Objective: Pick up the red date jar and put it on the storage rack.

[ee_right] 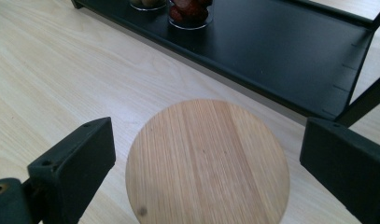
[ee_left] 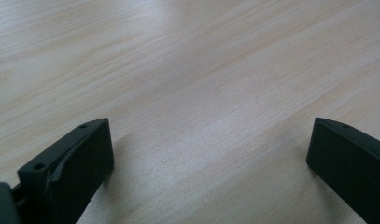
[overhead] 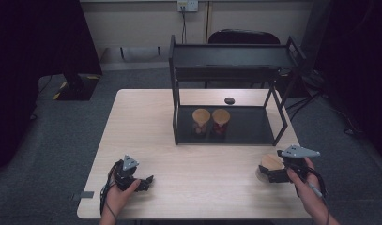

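Observation:
A glass jar with a round wooden lid (overhead: 272, 161) stands on the table near its front right. My right gripper (overhead: 267, 171) is open around it, one jaw on each side. In the right gripper view the lid (ee_right: 207, 163) lies between the jaws with a gap on both sides. Two more wooden-lidded jars (overhead: 201, 121) (overhead: 221, 121) stand side by side on the lower shelf of a black rack (overhead: 254, 133). The right one holds something red (ee_right: 190, 11). My left gripper (overhead: 146, 181) rests low at the front left, open over bare wood (ee_left: 208, 154).
The black two-tier rack (overhead: 231, 55) fills the table's far middle, and its lower shelf has free room right of the jars (ee_right: 290, 51). A small dark object (overhead: 229, 100) lies on the table behind it. A black chair (overhead: 242, 37) stands beyond.

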`<state>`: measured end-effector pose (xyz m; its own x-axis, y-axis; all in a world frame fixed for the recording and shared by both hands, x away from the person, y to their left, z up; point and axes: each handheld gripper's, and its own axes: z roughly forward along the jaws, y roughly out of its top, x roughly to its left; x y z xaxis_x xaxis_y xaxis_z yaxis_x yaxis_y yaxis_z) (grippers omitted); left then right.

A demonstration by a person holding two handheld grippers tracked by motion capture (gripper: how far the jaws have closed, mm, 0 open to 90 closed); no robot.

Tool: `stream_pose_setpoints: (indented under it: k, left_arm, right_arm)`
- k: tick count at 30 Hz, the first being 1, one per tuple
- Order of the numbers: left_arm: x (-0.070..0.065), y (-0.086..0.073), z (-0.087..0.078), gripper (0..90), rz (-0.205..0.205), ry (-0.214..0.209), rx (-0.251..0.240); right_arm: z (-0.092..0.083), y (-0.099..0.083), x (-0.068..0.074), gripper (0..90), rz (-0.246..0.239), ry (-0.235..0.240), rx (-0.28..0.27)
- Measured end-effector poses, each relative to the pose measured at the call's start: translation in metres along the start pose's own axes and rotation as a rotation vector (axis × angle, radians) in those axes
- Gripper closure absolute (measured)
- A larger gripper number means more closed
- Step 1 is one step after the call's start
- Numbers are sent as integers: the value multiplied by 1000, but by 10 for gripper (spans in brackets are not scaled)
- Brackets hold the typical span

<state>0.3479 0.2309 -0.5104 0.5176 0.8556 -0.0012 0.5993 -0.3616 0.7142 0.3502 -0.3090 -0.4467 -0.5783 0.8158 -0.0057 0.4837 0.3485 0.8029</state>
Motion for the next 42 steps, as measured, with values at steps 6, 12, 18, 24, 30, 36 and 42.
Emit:
stream_pose_setpoints:
  k: [6, 12, 18, 24, 30, 36, 42]
  left_arm:
    - [0, 0, 0, 2, 0, 0, 0]
    - [0, 0, 0, 1, 0, 0, 0]
    - [0, 0, 0, 1, 0, 1, 0]
    - [0, 0, 0, 1, 0, 1, -1]
    - [0, 0, 0, 1, 0, 1, 0]
    - [0, 0, 0, 1, 0, 2, 0]
    - [0, 0, 0, 1, 0, 2, -1]
  right_arm:
    - [-3, -7, -4, 26, 19, 5, -8]
    - [-4, -15, -7, 22, 31, 18, -2]
    - [-4, -22, -8, 22, 39, 33, 2]
    - [-2, -29, -10, 22, 28, 45, 15]
    - [-1, -34, -11, 21, 8, 62, 25]
    - [0, -42, -13, 22, 0, 70, 43]
    - [2, -50, -15, 21, -8, 74, 65]
